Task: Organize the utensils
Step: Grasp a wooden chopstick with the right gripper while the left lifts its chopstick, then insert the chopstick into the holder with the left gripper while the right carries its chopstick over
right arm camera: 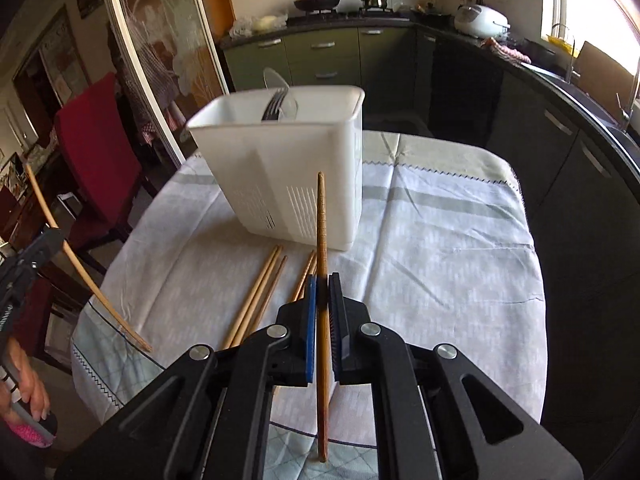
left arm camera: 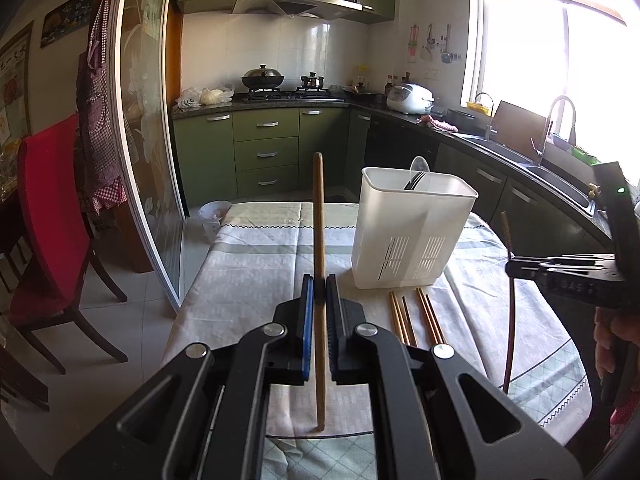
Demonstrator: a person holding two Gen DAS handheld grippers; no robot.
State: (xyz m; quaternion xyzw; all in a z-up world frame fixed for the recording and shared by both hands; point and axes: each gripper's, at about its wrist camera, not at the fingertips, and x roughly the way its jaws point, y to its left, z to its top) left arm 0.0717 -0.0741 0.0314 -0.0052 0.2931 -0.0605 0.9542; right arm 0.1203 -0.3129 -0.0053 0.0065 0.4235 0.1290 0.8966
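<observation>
A white plastic utensil holder [left arm camera: 412,232] stands on the cloth-covered table and holds a fork and a clear spoon; it also shows in the right wrist view [right arm camera: 288,176]. My left gripper [left arm camera: 319,288] is shut on a wooden chopstick [left arm camera: 319,208], held upright above the table. My right gripper [right arm camera: 322,286] is shut on a darker chopstick [right arm camera: 321,224], also upright. Several loose chopsticks [left arm camera: 416,316] lie on the cloth in front of the holder, also seen in the right wrist view [right arm camera: 256,296]. The right gripper appears at the right edge of the left wrist view [left arm camera: 516,269].
The table [right arm camera: 440,248] has a checked cloth. A red chair [left arm camera: 44,216] stands left of it by a sliding glass door [left arm camera: 148,120]. Green kitchen cabinets [left arm camera: 264,152], a stove and a sink counter [left arm camera: 520,160] lie beyond.
</observation>
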